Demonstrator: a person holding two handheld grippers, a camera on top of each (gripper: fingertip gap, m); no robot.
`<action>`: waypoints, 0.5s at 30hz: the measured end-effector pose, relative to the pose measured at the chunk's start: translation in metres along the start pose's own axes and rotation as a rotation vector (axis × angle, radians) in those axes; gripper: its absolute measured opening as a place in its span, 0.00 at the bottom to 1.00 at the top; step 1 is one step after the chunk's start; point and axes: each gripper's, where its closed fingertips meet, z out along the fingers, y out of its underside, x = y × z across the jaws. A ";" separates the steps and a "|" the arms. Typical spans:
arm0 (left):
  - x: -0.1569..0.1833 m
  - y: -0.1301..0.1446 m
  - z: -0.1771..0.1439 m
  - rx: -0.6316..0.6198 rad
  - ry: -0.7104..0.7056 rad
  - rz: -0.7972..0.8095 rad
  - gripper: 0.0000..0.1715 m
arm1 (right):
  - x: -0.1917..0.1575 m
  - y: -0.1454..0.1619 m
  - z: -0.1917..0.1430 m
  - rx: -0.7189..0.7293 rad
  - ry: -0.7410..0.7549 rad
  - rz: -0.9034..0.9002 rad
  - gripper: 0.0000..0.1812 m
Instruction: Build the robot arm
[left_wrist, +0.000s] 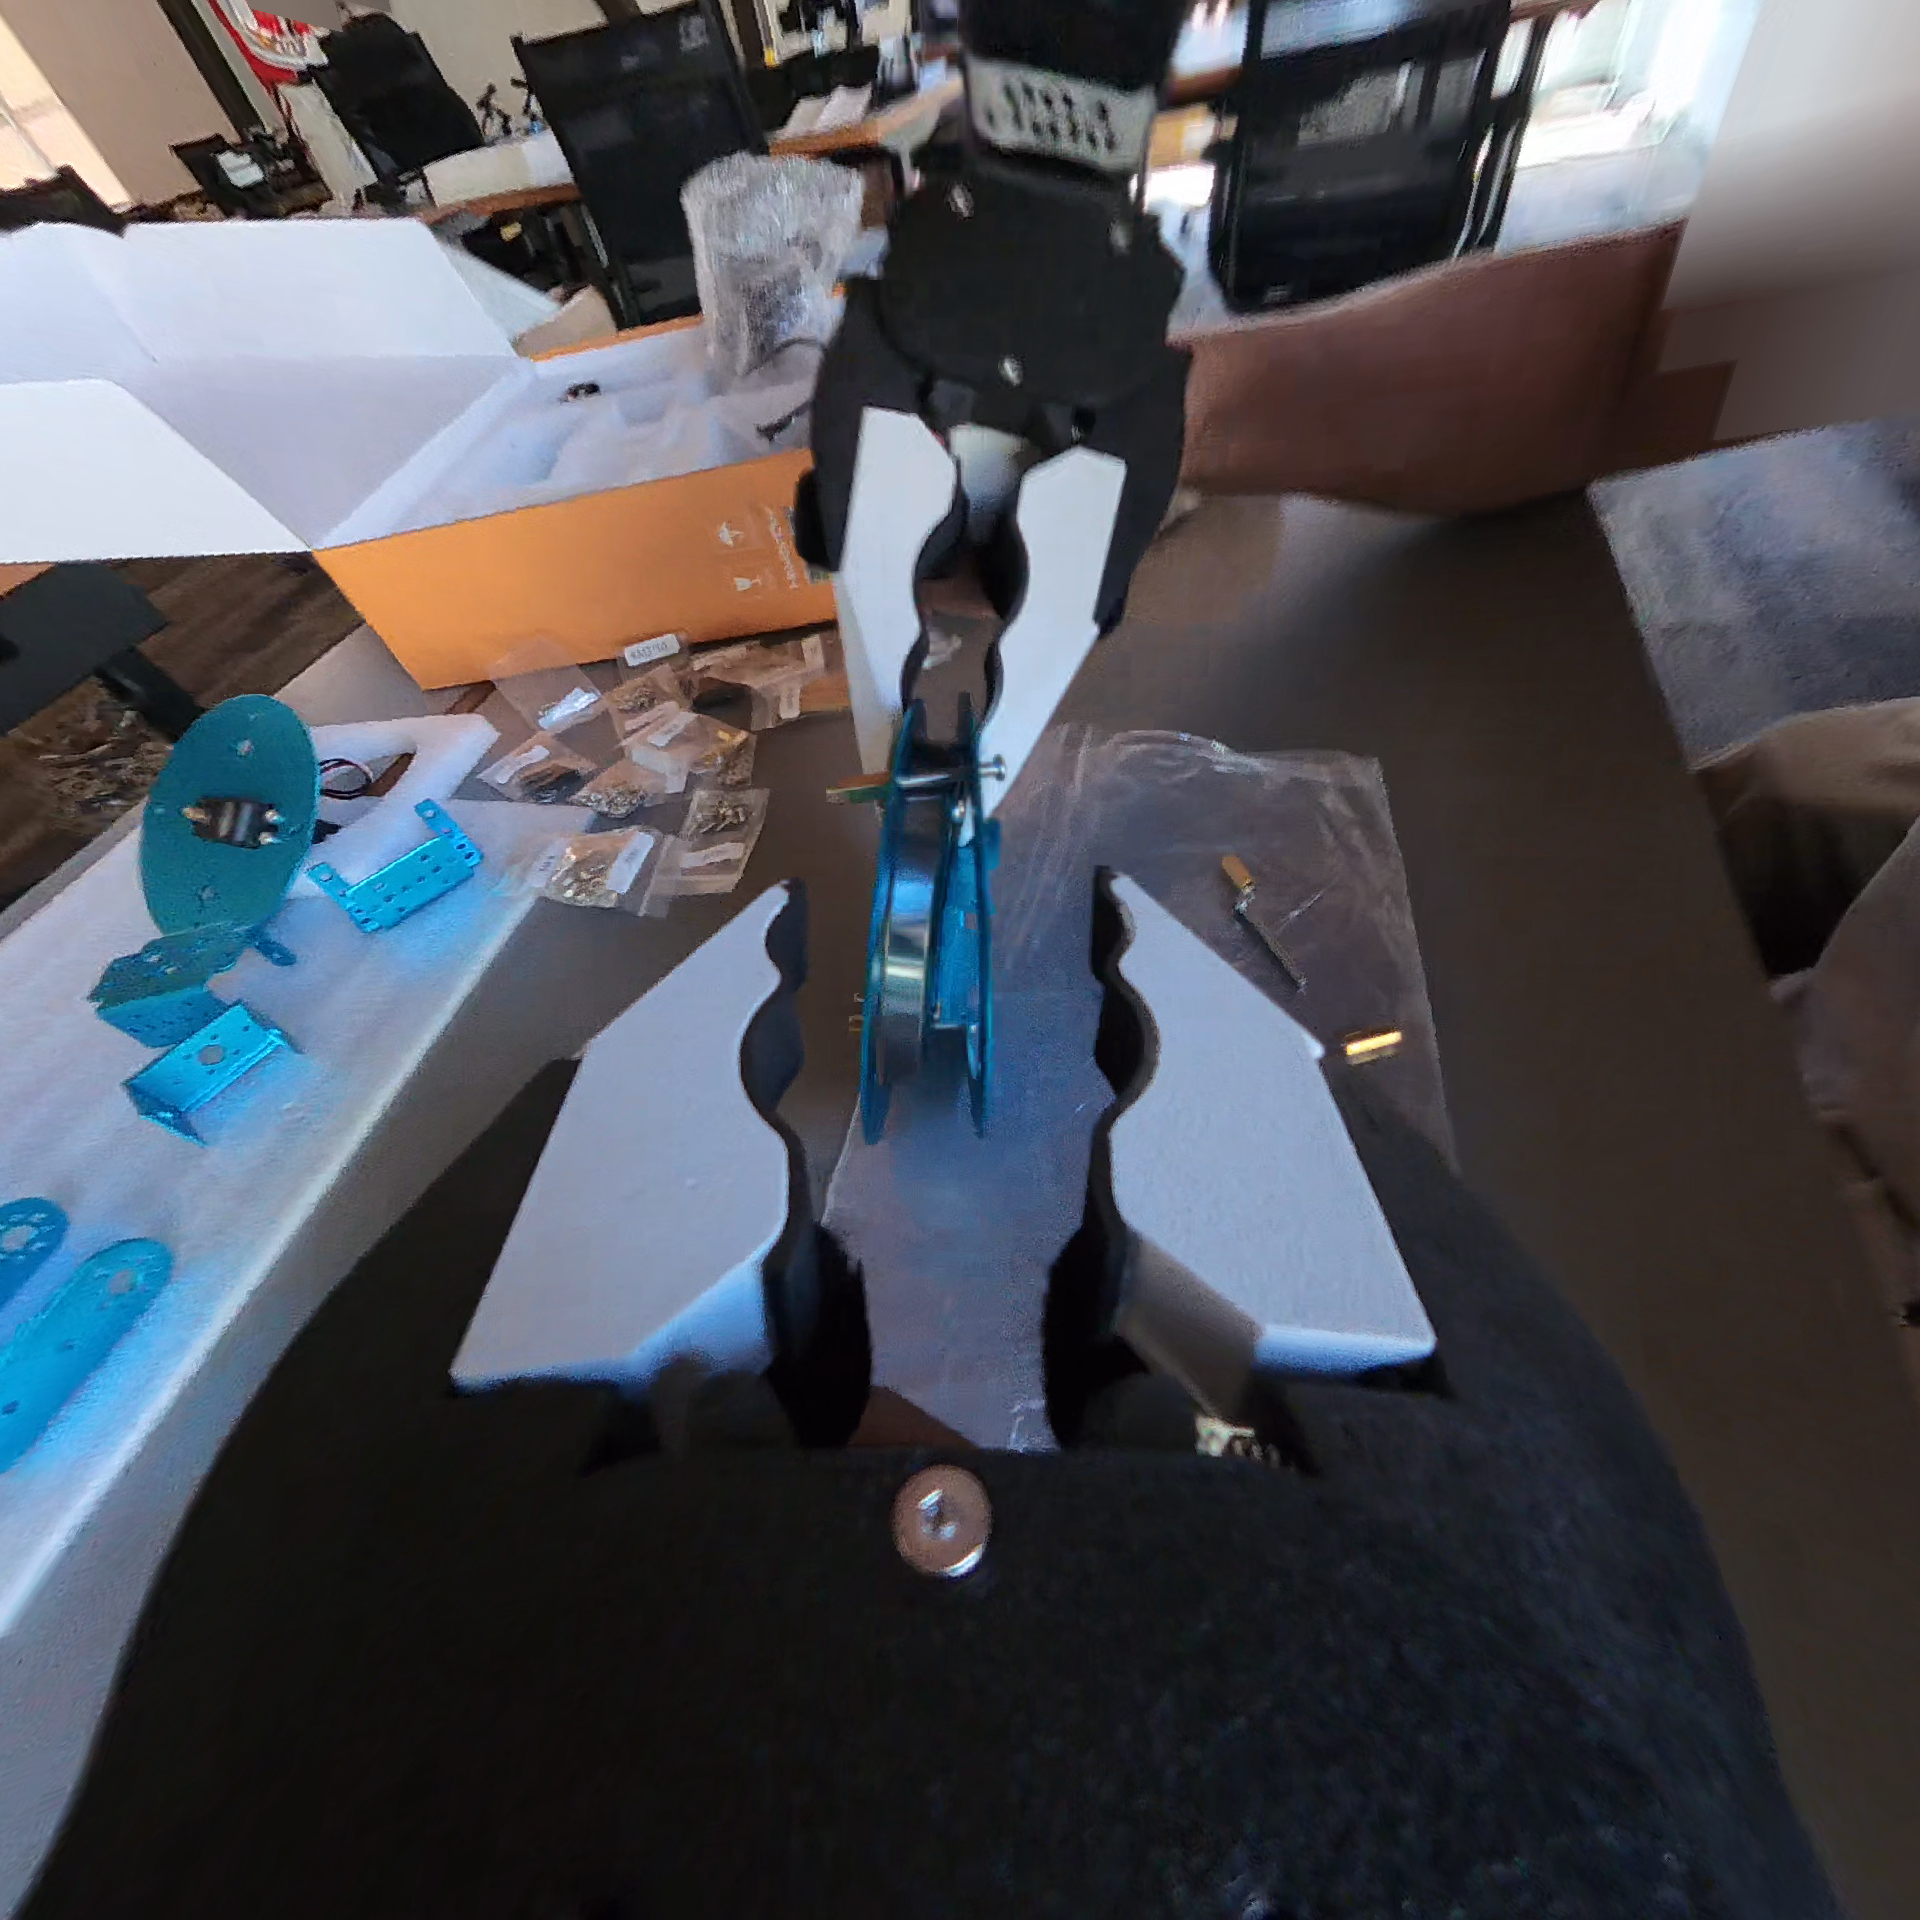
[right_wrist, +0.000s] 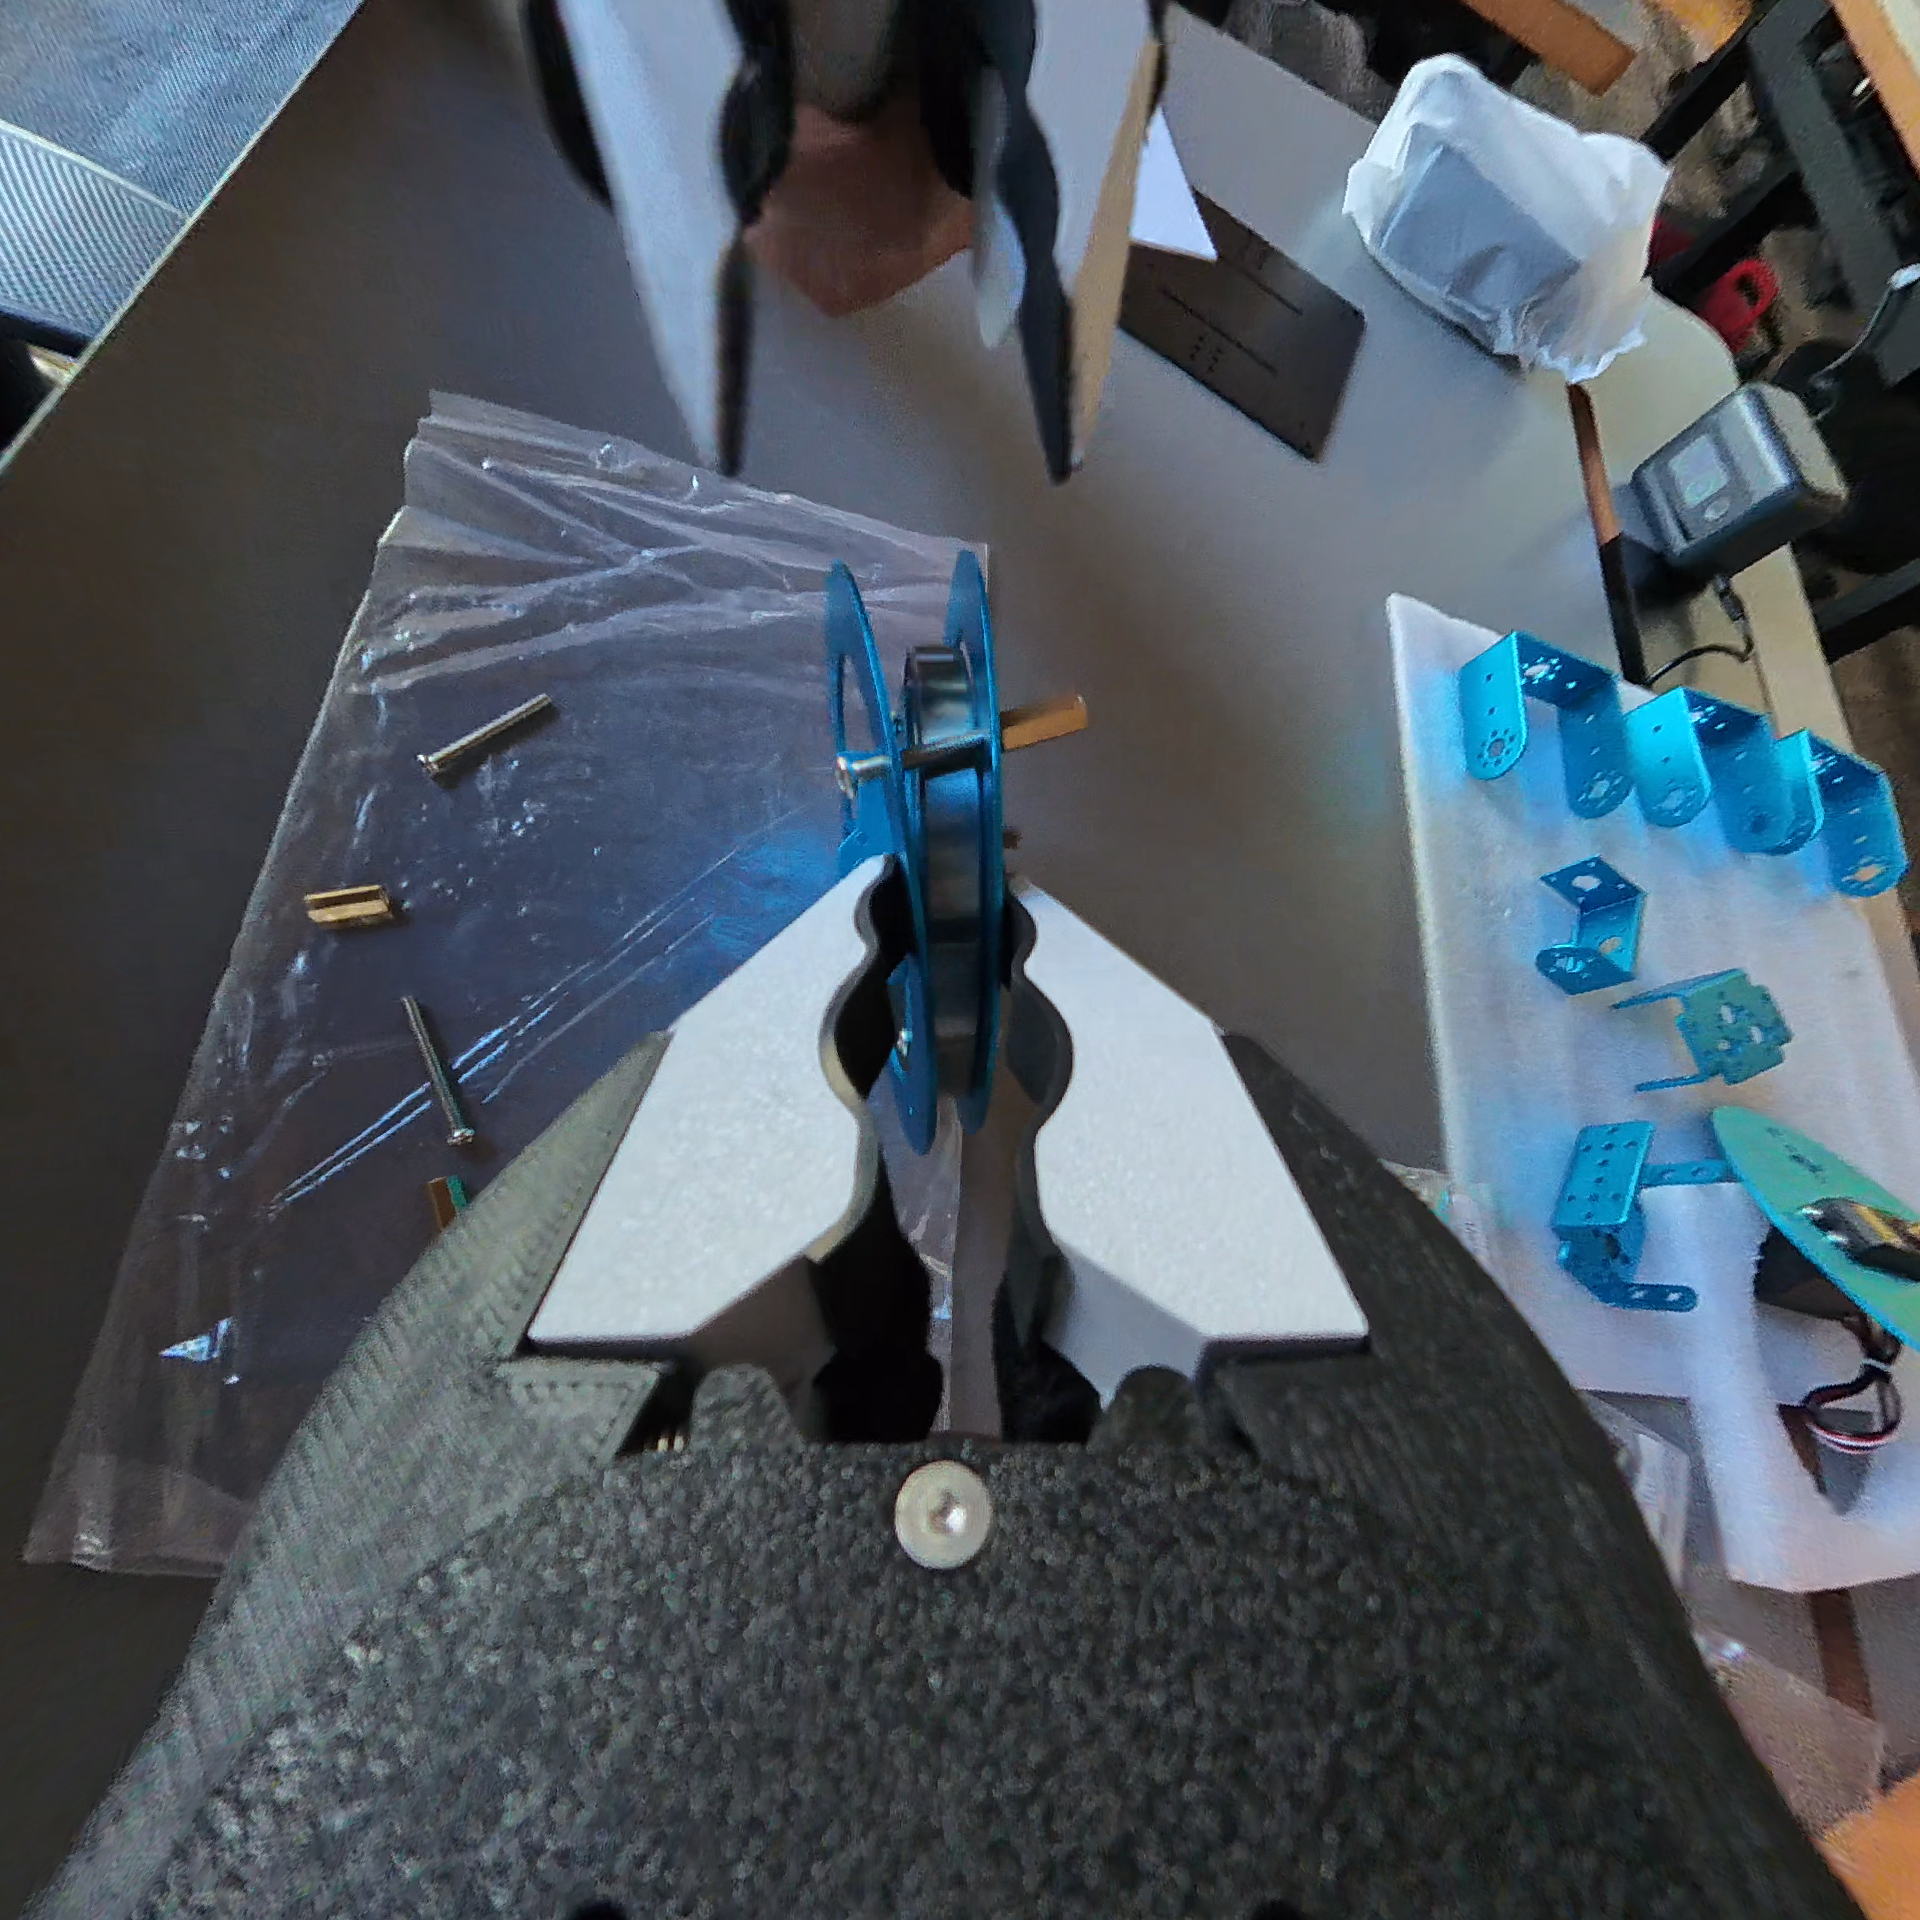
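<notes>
Edgewise, blue wheel (right_wrist: 935, 883) clenched in right claw (right_wrist: 940, 904) (left claw (left_wrist: 951, 914) released, just beside).

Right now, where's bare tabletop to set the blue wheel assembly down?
The right gripper holds the blue wheel assembly over the clear plastic bag, which is littered with screws and brass standoffs. Bare tabletop lies between bag and white foam sheet; dark table beyond the bag's far side is also free. The foam is crowded with blue brackets.
</notes>
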 end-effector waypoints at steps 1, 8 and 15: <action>-0.001 0.003 0.005 -0.031 -0.026 0.029 0.33 | 0.001 -0.001 0.001 -0.003 -0.015 0.016 0.07; -0.025 0.014 0.020 -0.127 -0.093 0.011 0.25 | 0.008 -0.017 0.009 0.004 -0.113 0.096 0.07; -0.020 0.022 0.018 -0.142 -0.022 -0.020 0.16 | 0.008 -0.030 0.011 0.069 -0.208 0.235 0.07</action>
